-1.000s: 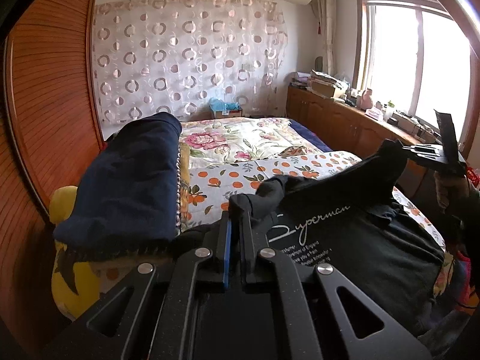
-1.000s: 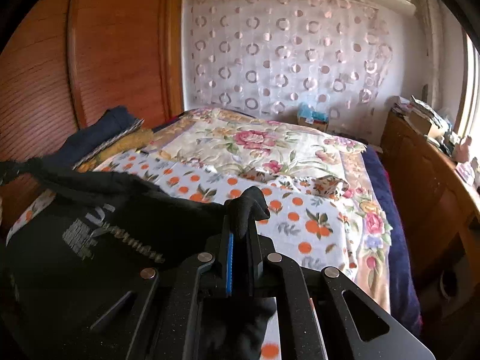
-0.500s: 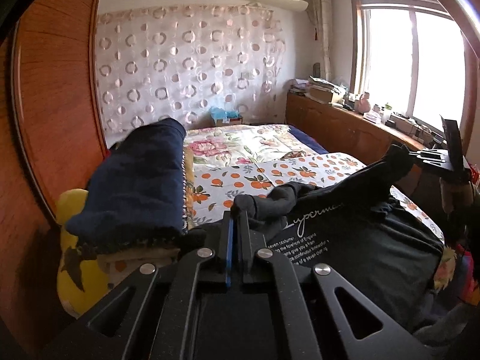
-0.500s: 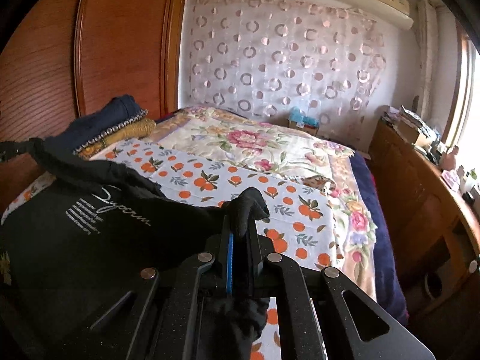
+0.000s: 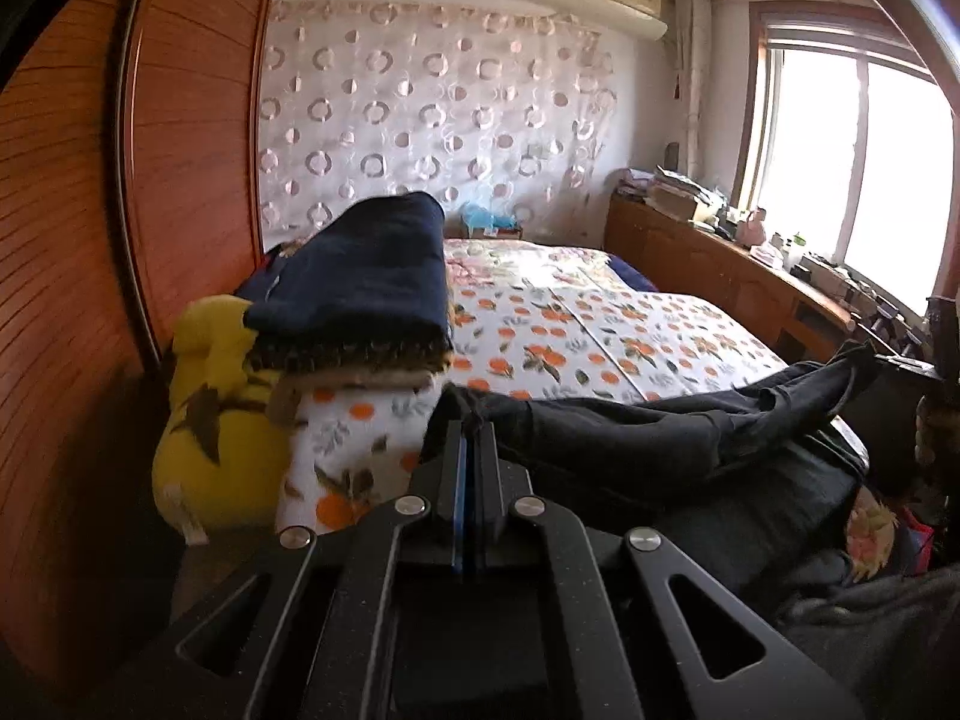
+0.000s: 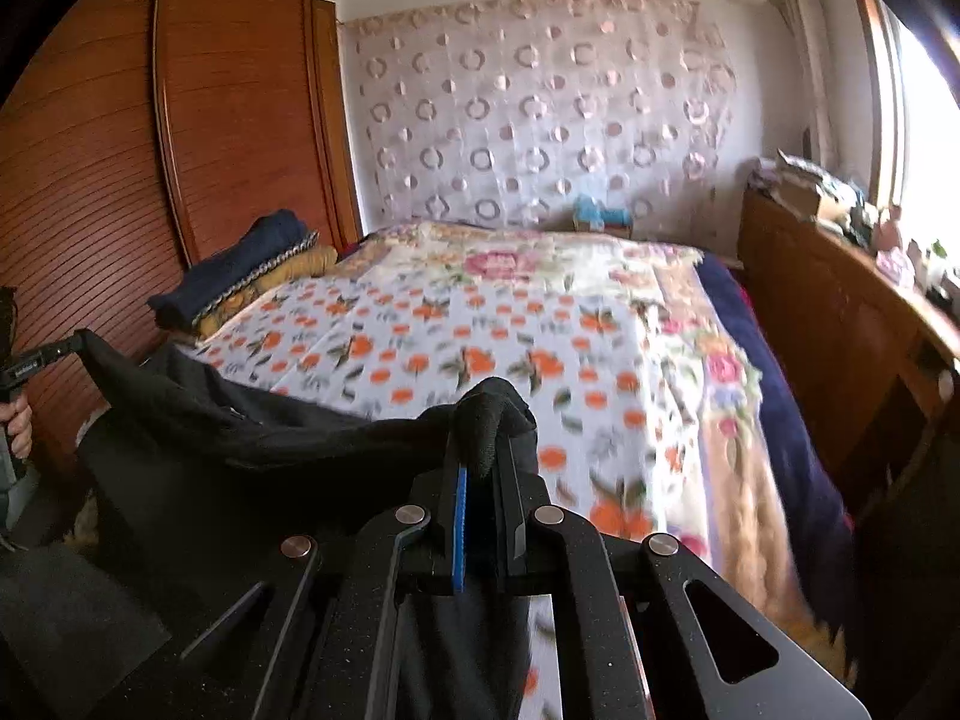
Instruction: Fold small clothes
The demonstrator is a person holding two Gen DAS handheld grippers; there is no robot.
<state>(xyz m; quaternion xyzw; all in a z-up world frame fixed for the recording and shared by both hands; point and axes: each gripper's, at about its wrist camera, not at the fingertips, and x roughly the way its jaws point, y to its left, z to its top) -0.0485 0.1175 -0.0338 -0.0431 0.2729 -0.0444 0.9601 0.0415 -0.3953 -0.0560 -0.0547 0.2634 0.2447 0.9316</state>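
A black T-shirt (image 5: 660, 432) is stretched by one edge between my two grippers over the near end of the bed (image 5: 600, 324). The rest of it sags below that edge. My left gripper (image 5: 471, 429) is shut on one corner of the cloth. In the right wrist view the right gripper (image 6: 483, 426) is shut on a bunched corner of the T-shirt (image 6: 252, 426). The right gripper (image 5: 882, 357) also shows at the right edge of the left wrist view. The left gripper (image 6: 57, 351) appears at the far left of the right wrist view, with a hand (image 6: 15, 420) below it.
An orange-print sheet (image 6: 480, 348) covers the bed. A folded navy blanket (image 5: 366, 276) lies on a stack beside a yellow pillow (image 5: 222, 414) at the bed's left. A wooden wardrobe (image 5: 78, 240) stands on the left, and a cluttered wooden cabinet (image 5: 720, 276) runs under the window.
Both grippers have drawn back toward the foot of the bed with the T-shirt. Its printed front no longer shows. More of the orange-print sheet lies bare.
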